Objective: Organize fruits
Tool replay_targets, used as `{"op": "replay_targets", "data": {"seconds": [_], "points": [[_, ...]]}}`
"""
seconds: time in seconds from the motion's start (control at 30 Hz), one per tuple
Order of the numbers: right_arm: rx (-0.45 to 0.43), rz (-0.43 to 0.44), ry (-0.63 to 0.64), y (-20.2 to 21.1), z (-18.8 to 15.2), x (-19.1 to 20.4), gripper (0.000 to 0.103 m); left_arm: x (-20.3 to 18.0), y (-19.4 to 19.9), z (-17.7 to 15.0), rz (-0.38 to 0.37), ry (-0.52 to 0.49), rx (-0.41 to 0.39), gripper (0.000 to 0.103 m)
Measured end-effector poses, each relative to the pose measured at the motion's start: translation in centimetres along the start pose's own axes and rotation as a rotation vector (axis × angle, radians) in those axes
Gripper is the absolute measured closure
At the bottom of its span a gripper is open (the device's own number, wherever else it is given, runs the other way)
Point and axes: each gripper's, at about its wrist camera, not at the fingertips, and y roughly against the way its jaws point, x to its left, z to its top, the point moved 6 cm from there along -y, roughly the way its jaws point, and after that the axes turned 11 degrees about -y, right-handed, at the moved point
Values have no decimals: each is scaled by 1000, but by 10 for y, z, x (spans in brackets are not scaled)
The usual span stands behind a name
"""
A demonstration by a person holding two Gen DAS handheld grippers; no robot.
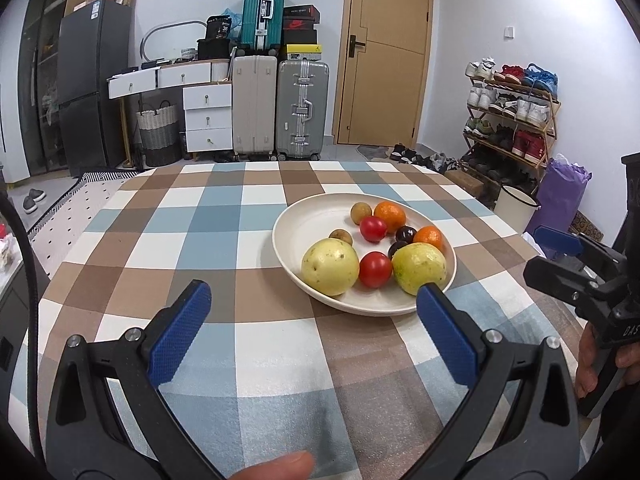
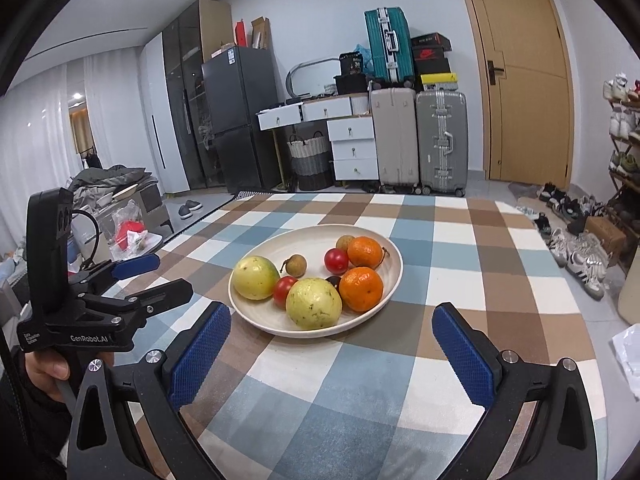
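Observation:
A cream plate [image 1: 304, 220] [image 2: 260, 320] sits on the checked tablecloth and holds the fruit. On it lie two yellow-green guavas [image 1: 330, 267] [image 2: 314, 303], two red tomatoes [image 1: 375, 269] [image 2: 336, 261], two oranges [image 1: 389, 214] [image 2: 361, 289], small brown longans [image 1: 361, 213] [image 2: 295, 265] and dark plums [image 1: 406, 234]. My left gripper [image 1: 314, 300] hovers open just short of the plate's near rim, nothing between its blue pads. My right gripper [image 2: 330, 324] is open too, near the plate's front edge. Each gripper shows in the other's view, at the side.
The checked table [image 1: 200, 216] has bare cloth to the left of the plate and in front of it. Beyond the far edge stand suitcases [image 1: 280, 108], white drawers [image 1: 208, 116], a dark fridge [image 1: 92, 80] and a shoe rack [image 1: 512, 120]. A bucket [image 1: 516, 204] stands by the table's right side.

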Motion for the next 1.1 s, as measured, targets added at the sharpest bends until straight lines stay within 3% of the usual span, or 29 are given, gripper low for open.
{"op": "replay_targets", "data": {"seconds": [1.1], "points": [[-39,-33,19,0,-2,-2,0,3,5,-2,10,30,-29,1]]}}
